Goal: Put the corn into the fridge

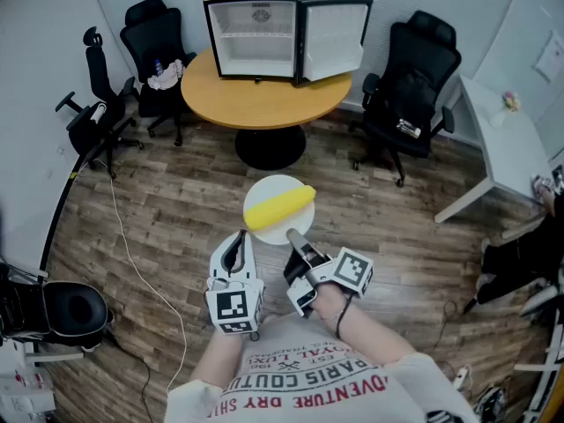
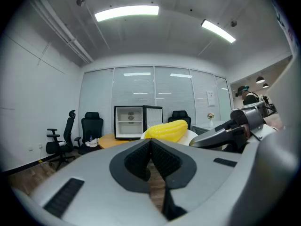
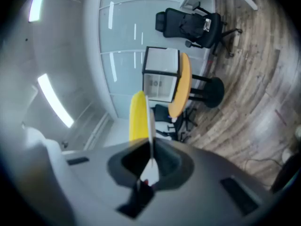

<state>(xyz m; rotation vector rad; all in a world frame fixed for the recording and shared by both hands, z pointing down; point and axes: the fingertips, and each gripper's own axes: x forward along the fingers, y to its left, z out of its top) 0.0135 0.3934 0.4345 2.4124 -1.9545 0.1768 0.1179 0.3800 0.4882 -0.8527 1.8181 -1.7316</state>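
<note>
Yellow plastic corn cob point(image 1: 278, 208) rides a round white plate point(image 1: 271, 181) pinched at its rim by the right gripper point(image 1: 297, 239), left gripper point(image 1: 239, 247) closed empty; keeping the plate level looks key on the approach to the open black mini fridge point(image 1: 256, 33) atop 1 round wooden table point(image 1: 264, 100).

Place: I stood in an office meeting room.
Seating: black swivel office chairs point(image 1: 154, 38) stood around a round wooden-topped table point(image 1: 264, 100) ahead of me.
Desk: a long white desk point(image 1: 502, 139) ran along my right.
Walls: tall pale glass panels point(image 2: 136, 86) closed the far side.
Ceiling: long white strip lights point(image 2: 127, 12) glowed overhead.
Floor: brown wood-plank flooring point(image 1: 159, 227) lay under me.
Appliance: a small black open-doored fridge point(image 1: 256, 33) sat on the table.
</note>
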